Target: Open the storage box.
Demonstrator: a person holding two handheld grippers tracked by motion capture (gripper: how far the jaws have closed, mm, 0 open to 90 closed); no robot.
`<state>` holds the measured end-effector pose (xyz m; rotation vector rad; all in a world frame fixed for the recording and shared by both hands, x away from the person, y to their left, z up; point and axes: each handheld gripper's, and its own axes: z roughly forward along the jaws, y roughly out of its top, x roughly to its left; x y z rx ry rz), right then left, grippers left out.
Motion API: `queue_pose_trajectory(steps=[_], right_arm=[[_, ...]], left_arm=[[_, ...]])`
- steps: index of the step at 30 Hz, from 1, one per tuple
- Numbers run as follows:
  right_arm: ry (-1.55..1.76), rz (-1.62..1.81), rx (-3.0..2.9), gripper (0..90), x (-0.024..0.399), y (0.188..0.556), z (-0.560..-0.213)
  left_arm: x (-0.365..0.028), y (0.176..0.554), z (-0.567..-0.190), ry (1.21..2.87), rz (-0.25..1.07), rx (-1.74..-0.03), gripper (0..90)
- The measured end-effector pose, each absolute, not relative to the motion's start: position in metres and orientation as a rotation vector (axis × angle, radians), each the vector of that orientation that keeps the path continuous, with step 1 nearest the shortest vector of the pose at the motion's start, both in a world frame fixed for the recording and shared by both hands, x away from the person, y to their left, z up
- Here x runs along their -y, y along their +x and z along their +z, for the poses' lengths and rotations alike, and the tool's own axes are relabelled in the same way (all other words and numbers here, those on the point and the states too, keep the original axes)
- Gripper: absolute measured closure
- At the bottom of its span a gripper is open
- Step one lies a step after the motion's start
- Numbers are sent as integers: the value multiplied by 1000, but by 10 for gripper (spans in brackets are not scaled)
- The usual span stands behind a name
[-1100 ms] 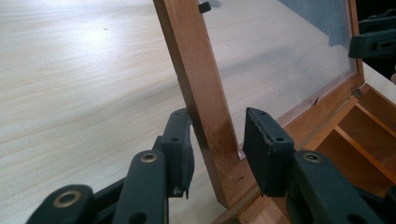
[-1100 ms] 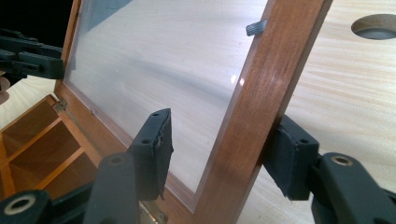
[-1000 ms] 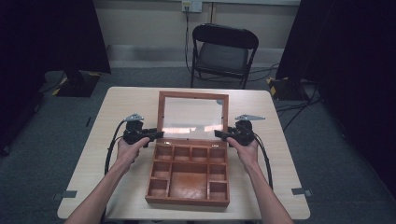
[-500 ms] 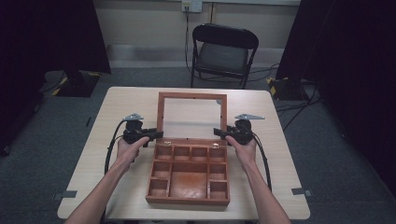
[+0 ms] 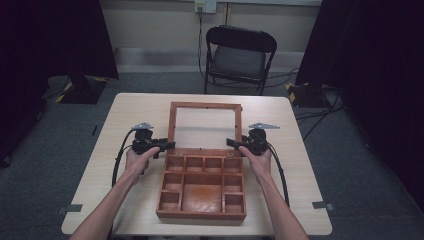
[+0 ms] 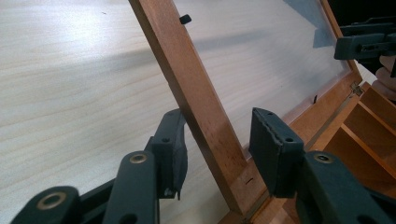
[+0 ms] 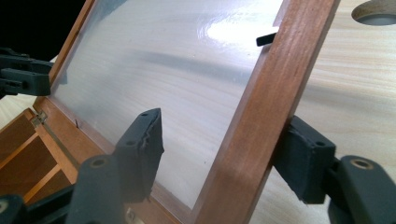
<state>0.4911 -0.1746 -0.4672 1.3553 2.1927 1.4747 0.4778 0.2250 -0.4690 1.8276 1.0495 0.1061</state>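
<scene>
Pale wood table (image 5: 125, 115) in a dark room, grey floor around it, a black folding chair (image 5: 240, 55) beyond the far edge. All places below are given from the wooden box (image 5: 202, 187).

Box sits at the middle of the table, toward my side, base divided into compartments: small cells along the far side and down both flanks, one larger cell in the centre. Its lid (image 5: 205, 127) is swung open past the far edge of the base, a wooden frame around a clear pane, hinged along the base's far wall. In the gripper views the lid stands tilted, with the tabletop visible through the pane.

My left gripper (image 5: 167, 145) is at the box's far left corner, at the foot of the lid's left rail. In the left gripper view, its jaws straddle that rail (image 6: 196, 102): one pad (image 6: 175, 144) lies against the outer face, the other pad (image 6: 271, 149) stands clear of the inner face. Jaws have just been opening; grip released, rail between them.

My right gripper (image 5: 231, 143) is at the far right corner, mirror position. In the right gripper view, the lid's right rail (image 7: 275, 107) runs between the jaws: outer pad (image 7: 303, 158) close against the wood, inner pad (image 7: 142, 144) well off the pane. Jaws have just been opening here as well; released.

Both forearms enter from the near edge, one on each side of the box.
</scene>
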Motion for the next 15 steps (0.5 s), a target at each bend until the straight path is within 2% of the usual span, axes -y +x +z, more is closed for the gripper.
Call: queue_pose_trajectory(steps=[8, 15], right_arm=[[1357, 1472, -2189, 331, 171, 493, -469], [1380, 1456, -2188, 299, 171, 494, -473]], left_arm=[[-226, 477, -470, 1833, 104, -1055, 545], [-225, 478, -473, 1835, 99, -1074, 497]])
